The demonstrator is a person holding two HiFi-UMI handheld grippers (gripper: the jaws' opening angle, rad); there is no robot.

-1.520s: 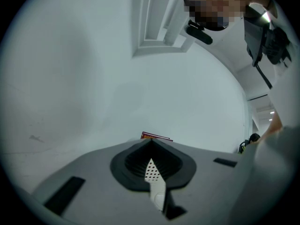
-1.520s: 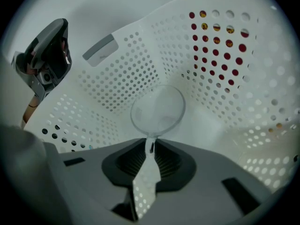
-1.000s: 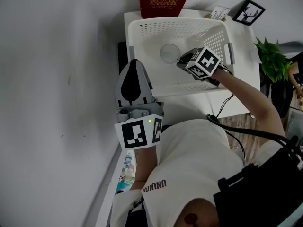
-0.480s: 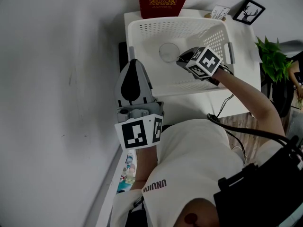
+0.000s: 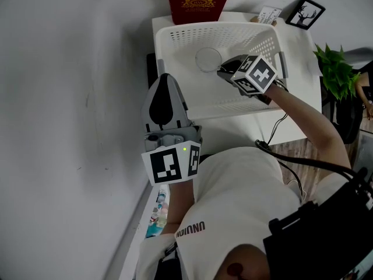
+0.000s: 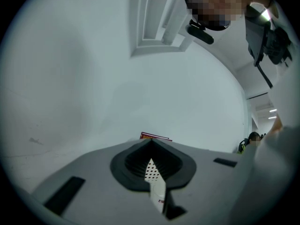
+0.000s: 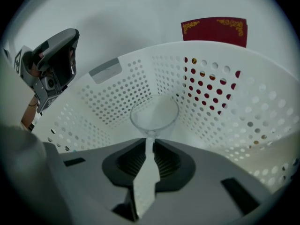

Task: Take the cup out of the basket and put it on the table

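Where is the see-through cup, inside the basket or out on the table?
Inside the basket. The cup has the basket's holey white walls all around it, and the right hand-held gripper pinches its rim.

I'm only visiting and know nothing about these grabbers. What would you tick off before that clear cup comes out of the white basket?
1. Grip: the right gripper has its jaws pinched on the wall of the clear cup. Ok.
2. Room around the cup: it stands mid-basket, apart from the perforated walls of the white basket. Ok.
3. Cup lifted off the basket floor: cannot tell.
4. Landing spot: a bare strip of table lies in front of the basket. Ok.
5. Left gripper: shut, empty, outside the basket and out of the way. Ok.
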